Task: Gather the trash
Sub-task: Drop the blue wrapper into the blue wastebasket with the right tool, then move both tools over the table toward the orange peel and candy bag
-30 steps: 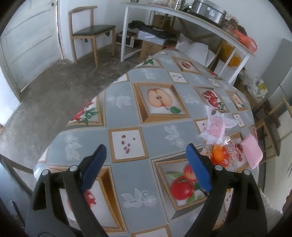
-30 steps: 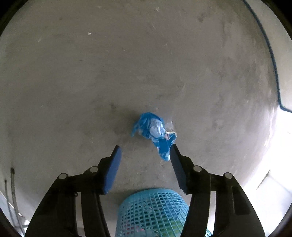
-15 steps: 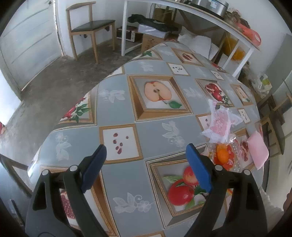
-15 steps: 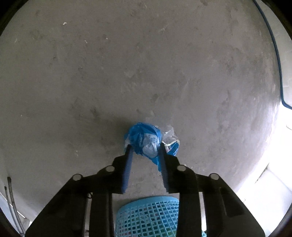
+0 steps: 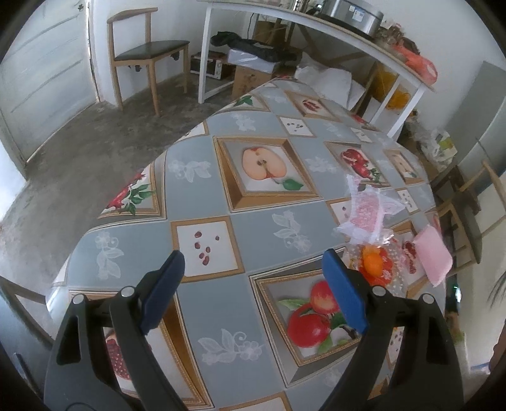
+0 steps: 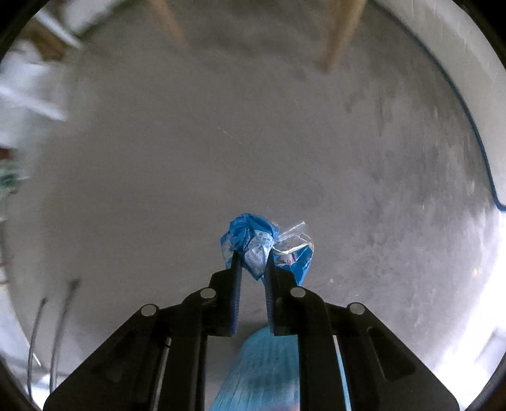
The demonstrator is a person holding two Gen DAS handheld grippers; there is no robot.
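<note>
In the right wrist view my right gripper [image 6: 252, 259] is shut on a crumpled blue plastic wrapper [image 6: 253, 240] and holds it above the grey concrete floor. A blue mesh trash basket [image 6: 268, 373] shows blurred just below the fingers. In the left wrist view my left gripper [image 5: 253, 268] is open and empty above the fruit-patterned tablecloth [image 5: 202, 196]. To its right on the table lie a clear pink-printed wrapper [image 5: 367, 211], a clear wrapper with an orange piece [image 5: 374, 262] and a pink sponge-like pad [image 5: 431, 253].
A wooden chair [image 5: 148, 50] and a white shelf table [image 5: 316, 28] with boxes stand beyond the table. More chairs [image 5: 468, 215] sit at its right edge. In the right wrist view wooden legs [image 6: 338, 34] stand ahead and a blue cable [image 6: 484, 158] runs along the right.
My right gripper closed on the blue wrapper and lifted it off the floor; the view swings and blurs. My left gripper stays open and has drifted slightly over the table.
</note>
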